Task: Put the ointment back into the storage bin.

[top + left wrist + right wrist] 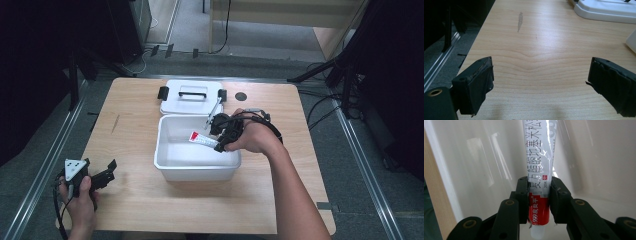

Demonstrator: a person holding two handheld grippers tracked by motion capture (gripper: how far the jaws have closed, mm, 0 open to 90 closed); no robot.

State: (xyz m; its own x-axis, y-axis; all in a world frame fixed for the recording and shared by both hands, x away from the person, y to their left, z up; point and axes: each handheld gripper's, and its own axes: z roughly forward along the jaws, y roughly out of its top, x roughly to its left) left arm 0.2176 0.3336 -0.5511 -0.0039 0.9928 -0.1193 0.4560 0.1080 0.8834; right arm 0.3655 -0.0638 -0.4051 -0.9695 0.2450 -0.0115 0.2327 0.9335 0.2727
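Light wood surface [150,200], white plastic bin [170,170] at centre, its lid [175,102] at 12 o'clock. Your right gripper [539,195] has its fingers pinching a red-and-white ointment tube [540,157] inside the bin. Your left gripper [102,175] rests at 8 o'clock, fingers spread over bare wood.

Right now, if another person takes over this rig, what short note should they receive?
Right gripper: shut on the ointment tube near its cap end, holding it inside the white bin.
Left gripper: open, holding nothing, over bare table at the front left.
The bin's lid lies behind the bin, off it.
Done: tube brought into the bin.
Left: probably release the tube, withdraw, then perhaps put the lid on.
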